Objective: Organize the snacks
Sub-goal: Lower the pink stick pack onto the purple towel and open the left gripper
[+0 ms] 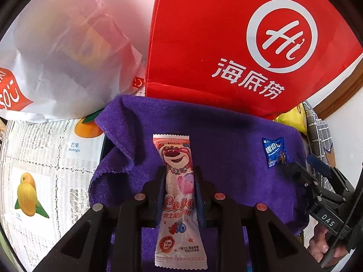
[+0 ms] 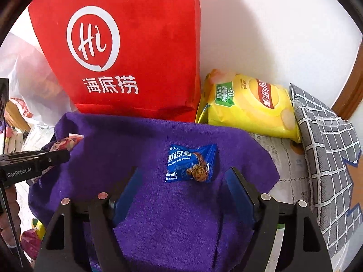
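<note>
The left hand-held gripper is closed on a long pink snack wrapper printed with a strawberry-coloured bear, its two blue-padded fingers pressing the wrapper's sides about midway along its length; the wrapper's top end reaches out over a crumpled purple terry towel spread on the tabletop. The right hand-held gripper stands wide open with nothing between its blue pads, held just short of a small blue packet of chocolate chip cookies that lies flat on the purple towel, apart from both fingers. Behind the towel stands a tall red paper bag with a white circular logo and Chinese characters, touching the towel's far edge. To the right of that bag a yellow bag of potato chips leans beside a grey cushion with a white grid pattern. Left of the red bag sits a translucent white plastic bag, and a white lace tablecloth with mango pictures covers the tabletop beside the towel.
</note>
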A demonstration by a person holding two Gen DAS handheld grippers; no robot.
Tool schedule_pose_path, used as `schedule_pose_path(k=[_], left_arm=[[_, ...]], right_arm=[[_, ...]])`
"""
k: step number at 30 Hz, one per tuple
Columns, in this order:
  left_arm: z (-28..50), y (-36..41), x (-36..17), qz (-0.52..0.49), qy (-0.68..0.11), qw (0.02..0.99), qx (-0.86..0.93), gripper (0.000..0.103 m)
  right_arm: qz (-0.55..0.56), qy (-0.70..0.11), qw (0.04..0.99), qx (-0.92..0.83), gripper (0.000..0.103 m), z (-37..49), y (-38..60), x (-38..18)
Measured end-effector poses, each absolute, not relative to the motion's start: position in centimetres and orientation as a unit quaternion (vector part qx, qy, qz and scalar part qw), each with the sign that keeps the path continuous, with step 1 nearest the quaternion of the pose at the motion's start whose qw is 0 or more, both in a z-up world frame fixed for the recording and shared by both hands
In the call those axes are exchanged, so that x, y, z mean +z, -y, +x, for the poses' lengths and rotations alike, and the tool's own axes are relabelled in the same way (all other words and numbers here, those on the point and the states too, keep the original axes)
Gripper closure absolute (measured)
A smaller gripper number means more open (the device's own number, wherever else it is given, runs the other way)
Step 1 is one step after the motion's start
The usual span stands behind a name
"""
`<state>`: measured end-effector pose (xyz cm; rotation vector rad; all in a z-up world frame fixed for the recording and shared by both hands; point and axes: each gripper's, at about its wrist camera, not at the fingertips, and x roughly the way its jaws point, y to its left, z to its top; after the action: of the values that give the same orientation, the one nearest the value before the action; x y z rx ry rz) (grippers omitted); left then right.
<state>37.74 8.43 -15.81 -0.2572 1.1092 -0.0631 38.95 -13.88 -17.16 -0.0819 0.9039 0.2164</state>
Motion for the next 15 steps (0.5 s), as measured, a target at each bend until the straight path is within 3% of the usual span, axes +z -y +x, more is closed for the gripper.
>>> schedule_pose_path(k=[2,6,15], left_arm=[[37.8,-8.4,-15.8,-0.124,-0.525,0.841,-0.032,0.076],[37.5,-8.3,-14.9,-0.113,-0.512,0.851,-0.024,0.044],[36.1,-8.1,-11.7,-0.095,-0.474,0.875,-0.014,0.043]], right_arm=[[-0.041,-0.432,0.895,0.101,0.025,38.8,13.7,-16.9],[-0.036,-0.423,0.901,0.094,0.025,38.4,14.1,-16.0],[-0.014,-0.388,0.915,0.107,0.025,36.7,13.9,-13.4]])
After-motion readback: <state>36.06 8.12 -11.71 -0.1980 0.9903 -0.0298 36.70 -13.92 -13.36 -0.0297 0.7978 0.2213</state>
